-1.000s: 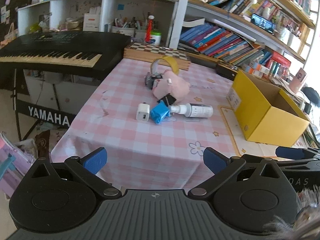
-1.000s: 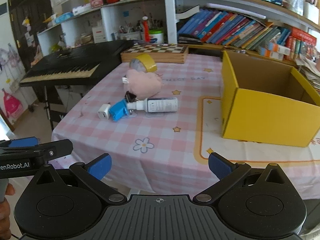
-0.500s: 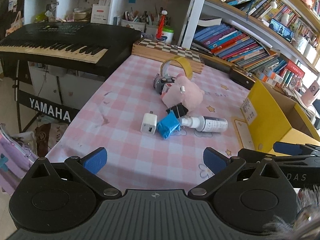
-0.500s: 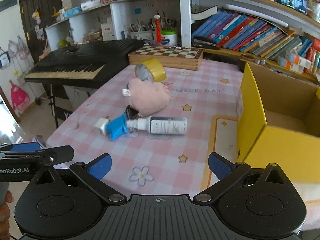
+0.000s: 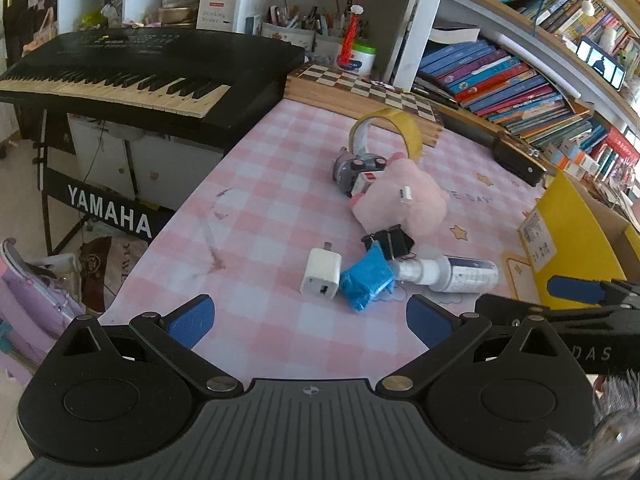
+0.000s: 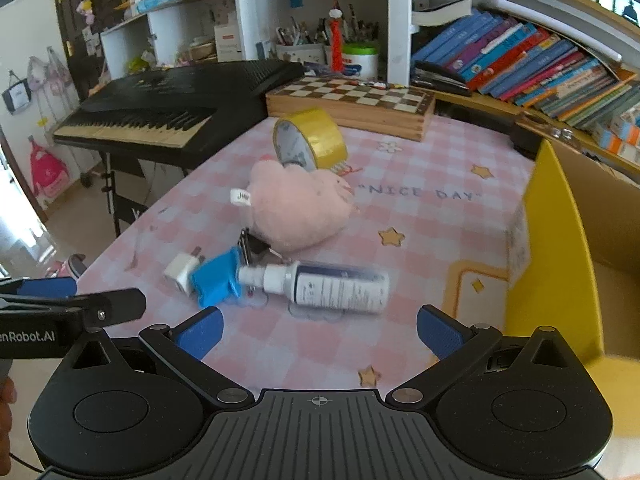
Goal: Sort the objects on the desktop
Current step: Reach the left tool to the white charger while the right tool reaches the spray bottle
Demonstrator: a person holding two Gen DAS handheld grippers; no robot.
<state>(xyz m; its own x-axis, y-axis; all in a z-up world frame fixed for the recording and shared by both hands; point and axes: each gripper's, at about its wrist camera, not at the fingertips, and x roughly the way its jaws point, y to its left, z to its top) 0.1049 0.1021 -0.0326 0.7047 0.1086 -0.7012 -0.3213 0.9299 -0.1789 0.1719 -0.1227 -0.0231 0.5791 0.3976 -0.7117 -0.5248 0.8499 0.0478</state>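
One spray bottle (image 6: 336, 286), one charger (image 5: 321, 273), one plush (image 6: 298, 208) (pink)

Left gripper (image 5: 310, 318) matte black, ribbed grey centre plate with a crosshair mark, two round black discs beside the plate, silver pivot screws, blue pads on the fingers (image 5: 191, 315), right gripper (image 6: 318, 328) alike, white "nRobot.AI" lettering on the left gripper's side.

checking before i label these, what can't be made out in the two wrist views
- Right wrist view: the white spray bottle is motion-blurred, so its label is unreadable.
- Right wrist view: the open yellow cardboard box is cut by the right edge; its contents stay unseen.
- Left wrist view: the small grey toy car is partly hidden behind the pink plush toy.
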